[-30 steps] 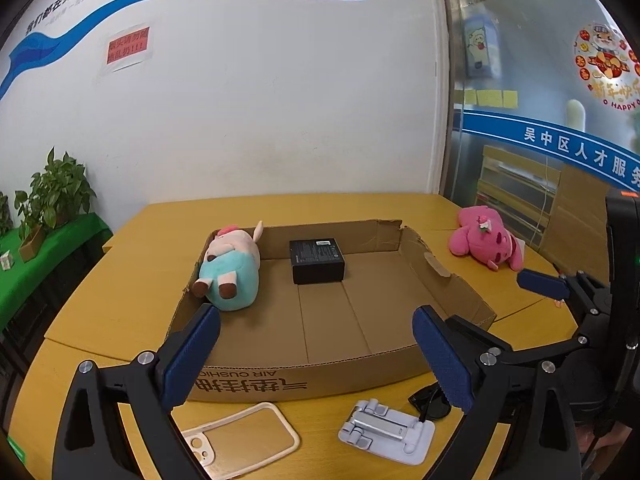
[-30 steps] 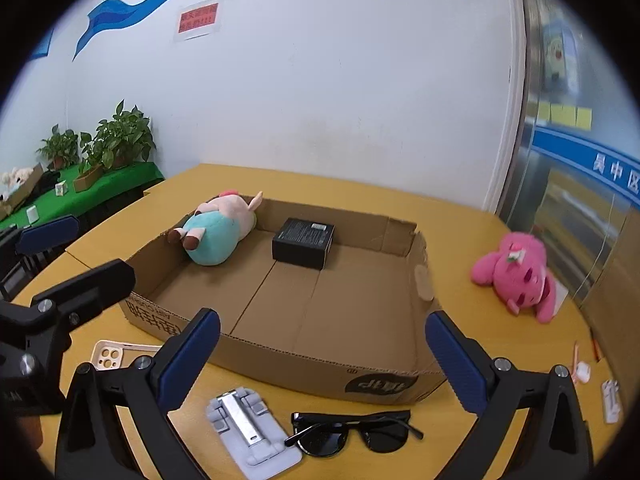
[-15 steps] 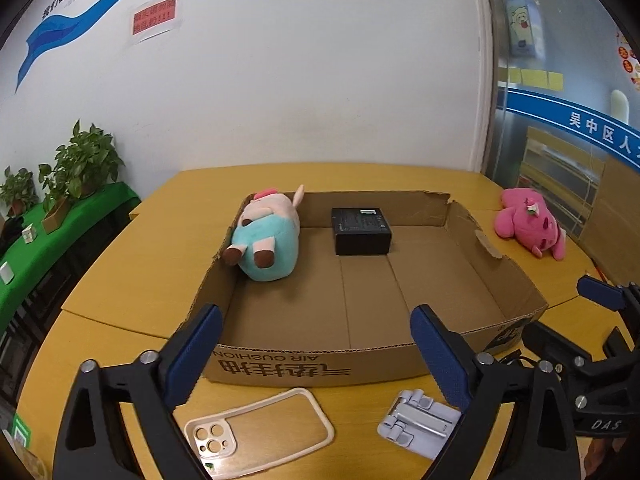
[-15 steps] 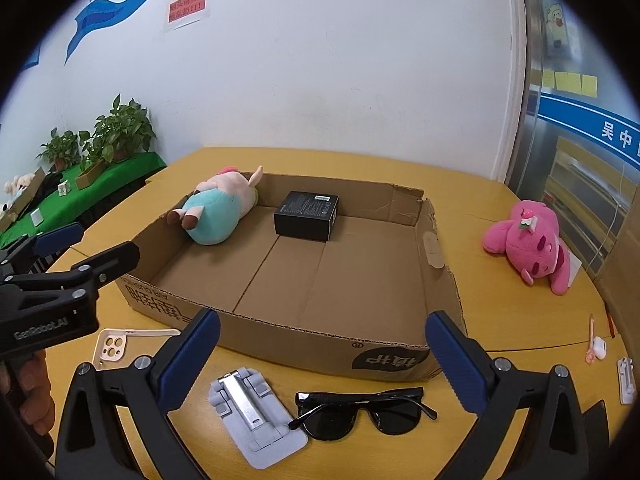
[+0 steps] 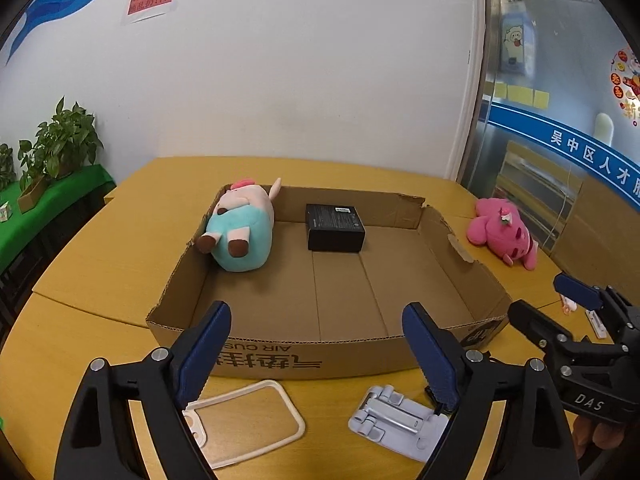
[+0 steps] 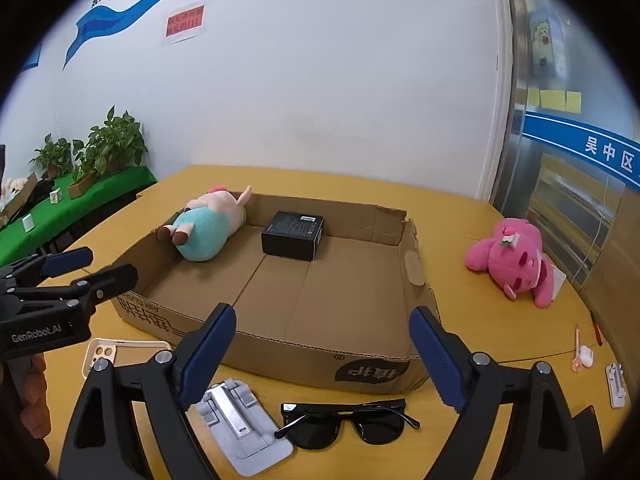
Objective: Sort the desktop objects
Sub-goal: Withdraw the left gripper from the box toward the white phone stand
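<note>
Left gripper (image 5: 316, 354): jaws wide apart, nothing between them; they have just been opening a little, low over the phone case (image 5: 244, 420) on the surface (image 5: 100, 264).
Right gripper (image 6: 324, 354): jaws apart and empty, having just narrowed slightly, above the sunglasses (image 6: 344, 420).
Where things are: teal plush (image 5: 240, 236) and black box (image 5: 334, 226) already lie in the cardboard tray (image 5: 304, 358); case, grey phone stand (image 6: 240, 424) and sunglasses sit just outside its near wall; pink plush (image 6: 516, 260) lies well apart, to the right.
Phone case: light, thin and flexible; probably best pinched across one long rim.
Sunglasses: light but fragile, smooth lenses (likely slippery); take the bridge or frame front.
Stand: stiff, hinged; grip across its flat sides.
Writing: "AIR CUSHION" upside down on the tray; "GenRobot.AI" and "DAS" on the grippers; wall signs in Chinese.
</note>
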Tool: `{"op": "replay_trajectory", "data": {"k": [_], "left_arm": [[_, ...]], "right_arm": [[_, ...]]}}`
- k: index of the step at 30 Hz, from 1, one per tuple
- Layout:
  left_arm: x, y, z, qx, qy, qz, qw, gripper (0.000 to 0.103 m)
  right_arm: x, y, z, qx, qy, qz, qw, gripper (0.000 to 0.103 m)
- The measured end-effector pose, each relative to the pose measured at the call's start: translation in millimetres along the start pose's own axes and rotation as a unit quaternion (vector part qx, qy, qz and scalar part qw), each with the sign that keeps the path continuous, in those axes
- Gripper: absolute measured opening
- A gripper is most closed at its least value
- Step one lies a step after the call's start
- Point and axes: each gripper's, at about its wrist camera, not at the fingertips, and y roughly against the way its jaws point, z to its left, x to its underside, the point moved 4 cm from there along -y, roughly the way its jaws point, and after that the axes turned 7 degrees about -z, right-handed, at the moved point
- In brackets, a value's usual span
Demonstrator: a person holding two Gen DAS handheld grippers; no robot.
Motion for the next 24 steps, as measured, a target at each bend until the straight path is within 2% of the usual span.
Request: {"op": "replay_trajectory", "data": {"k": [7, 19, 24], "left_arm": [[5, -3, 3, -0.01, -0.003, 0.007, 0.9999, 0.091], [5, -5, -14, 0.013, -0.028, 0.006, 0.9995, 0.091], [15, -11, -20, 0.032, -0.038, 0.027, 0.9984, 0.091]], "right_arm": [[2, -5, 0, -0.009, -0.008, 0.009, 1.0, 0.089], [6, -10, 0, -0.021, -0.013, 0.017, 1.0, 0.089], [20, -11, -7, -0.034, -0.025, 0.033, 0.999, 0.089]]}}
